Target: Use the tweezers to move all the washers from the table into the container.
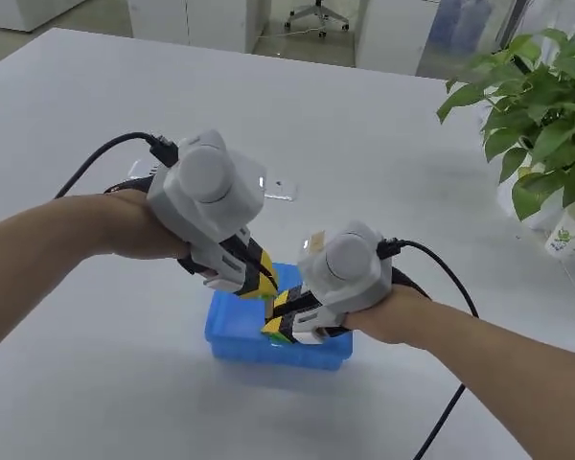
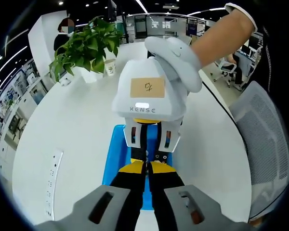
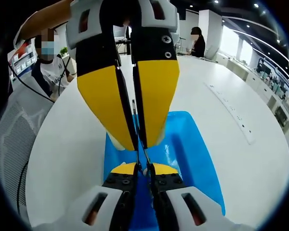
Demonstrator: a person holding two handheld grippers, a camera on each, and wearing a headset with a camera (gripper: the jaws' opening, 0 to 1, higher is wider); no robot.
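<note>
A blue container [image 1: 232, 337] [image 2: 116, 144] [image 3: 195, 144] sits on the white table. Both grippers meet tip to tip right above it. My left gripper [image 1: 266, 286] [image 2: 145, 166] comes in from the left, and the right gripper view shows its yellow pads [image 3: 106, 96] pressed on thin metal tweezers [image 3: 135, 120]. The tweezers' points run down into my right gripper [image 1: 276, 326] [image 3: 143, 168], whose jaws are shut around them. The right gripper's body [image 2: 151, 91] faces the left one. I see no washers; the container's floor is mostly hidden by the jaws.
A potted plant [image 1: 546, 115] [image 2: 86, 48] stands at the table's far right. A white power strip [image 1: 268, 188] [image 2: 53, 178] [image 3: 231, 113] lies beyond the container. Cables trail from both grippers. A mesh office chair [image 2: 265, 139] and seated people are beside the table.
</note>
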